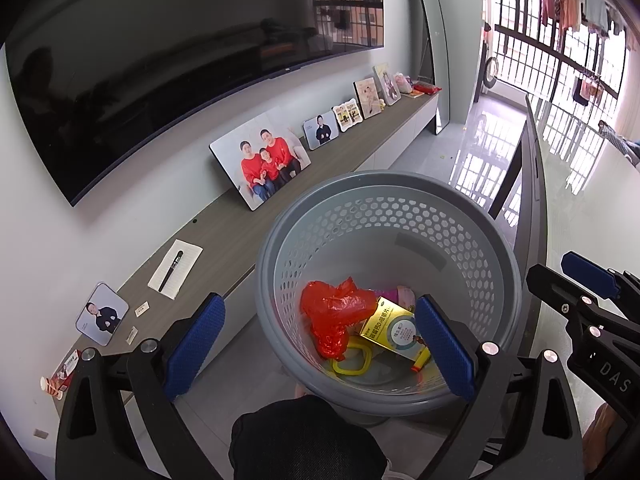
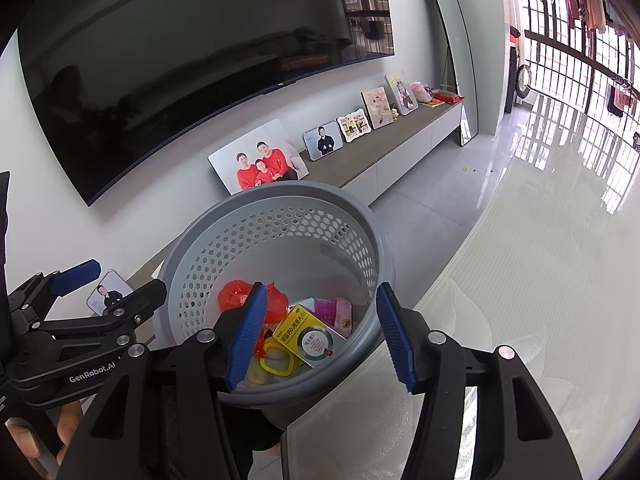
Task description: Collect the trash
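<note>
We held both tongs over the grey perforated bin (image 1: 384,216), left tongs (image 1: 320,344) wide and empty, right tongs (image 2: 320,336) half-spread, empty. The yellow box (image 1: 394,332) and red bag (image 1: 334,312) lay inside. Next, we judged, lift clear of the rim.

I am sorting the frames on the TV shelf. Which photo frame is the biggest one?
The family photo of three people in red tops, leaning on the wall under the TV; the other frames each look much smaller.

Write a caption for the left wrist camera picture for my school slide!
Open left gripper above a gray trash basket holding a red plastic bag and a yellow box.
</note>
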